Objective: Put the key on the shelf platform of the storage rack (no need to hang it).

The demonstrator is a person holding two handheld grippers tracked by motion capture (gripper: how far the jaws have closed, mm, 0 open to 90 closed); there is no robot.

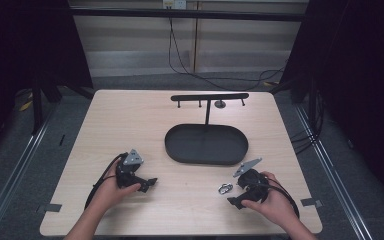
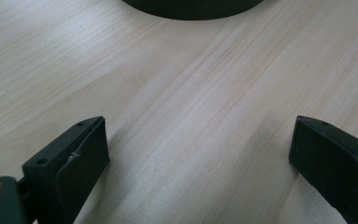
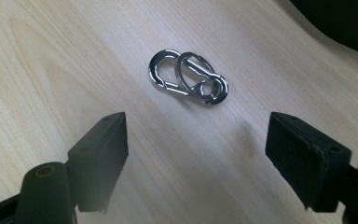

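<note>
Carabiner pair (image 3: pixel 188 77): two small chrome snap hooks, linked and overlapping, are seen lying flat on the wooden table (image 1: pixel 130 120) – in the high view at about five o'clock of the table, just outside the near right rim of the black oval tray (image 1: pixel 175 145).
Right gripper (image 3: pixel 196 154): its jaws are held wide with nothing between them; the pads are kept clear of the metal.
Key relation: in the right gripper view the hooks are found at twelve o'clock from the gap between the jaws, a little beyond the tips – near, but apart.
Long axis: it is run from about ten o'clock to four o'clock in that view, so it is set slantwise to the line between the jaws.
Pointing: the larger loops are turned toward ten o'clock, the smaller ends toward four.
Nearer hand: the right hand (image 1: pixel 275 200) is judged much nearer; the left gripper (image 1: pixel 147 185) is held well apart at the table's seven o'clock, jaws wide and empty.
Rack (image 1: pixel 209 97): a black T-shaped stand is seen behind the tray at twelve o'clock.
</note>
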